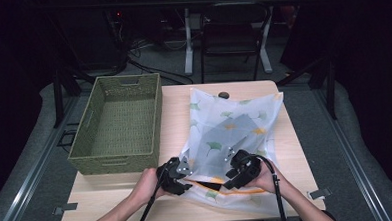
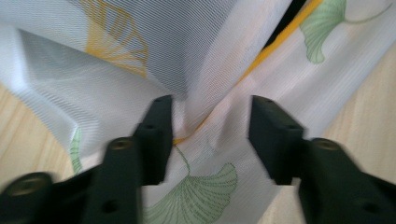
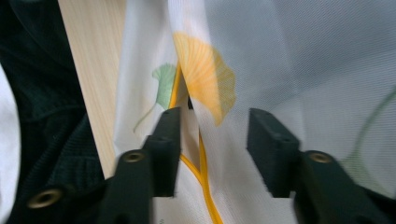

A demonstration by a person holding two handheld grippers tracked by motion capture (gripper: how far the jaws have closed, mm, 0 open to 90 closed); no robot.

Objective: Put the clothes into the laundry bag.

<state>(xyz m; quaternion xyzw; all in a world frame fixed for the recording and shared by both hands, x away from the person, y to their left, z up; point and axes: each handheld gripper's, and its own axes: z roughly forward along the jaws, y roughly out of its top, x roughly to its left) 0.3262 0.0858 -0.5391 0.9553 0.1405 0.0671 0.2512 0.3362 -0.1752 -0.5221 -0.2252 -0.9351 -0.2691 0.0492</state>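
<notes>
Bag (image 1: 230, 134), a white mesh pouch with ginkgo leaves and a yellow-trimmed mouth, lies on the table (image 1: 173, 104) right of centre, long axis running from 6 to 12 o'clock, mouth at 6 toward the person; a dark flat thing shows through it, and no writing can be read. Left gripper (image 1: 183, 177) sits at the mouth's 7 o'clock corner and right gripper (image 1: 237, 173) at 5 o'clock, both with jaws apart, fabric between them unpinched. Basket (image 1: 115, 125) stands at 9 o'clock.
</notes>
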